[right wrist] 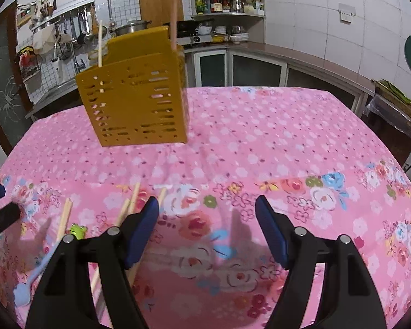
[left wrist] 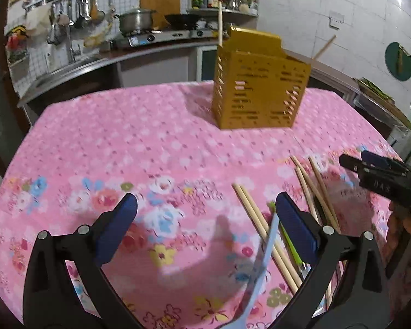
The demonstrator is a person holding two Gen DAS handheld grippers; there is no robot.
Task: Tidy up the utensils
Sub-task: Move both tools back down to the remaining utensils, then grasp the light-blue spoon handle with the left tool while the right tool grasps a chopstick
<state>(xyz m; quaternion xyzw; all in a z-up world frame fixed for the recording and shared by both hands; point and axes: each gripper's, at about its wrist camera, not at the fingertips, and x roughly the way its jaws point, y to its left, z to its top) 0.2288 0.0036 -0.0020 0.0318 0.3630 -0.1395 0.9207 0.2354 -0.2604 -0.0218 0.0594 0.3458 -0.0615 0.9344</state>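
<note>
A mustard-yellow slotted utensil holder stands on the pink floral tablecloth, with two chopsticks upright in it; it also shows in the right wrist view. Several wooden chopsticks lie loose on the cloth, with a light-blue spoon and a green-handled utensil. My left gripper is open and empty above the cloth, left of the chopsticks. My right gripper is open and empty; it also shows in the left wrist view. The chopsticks, spoon and a green frog handle lie to its left.
Behind the table runs a kitchen counter with a stove, a pot, a wok and a corner shelf of bottles. A sink with hanging utensils is at the left. A side table stands at the right.
</note>
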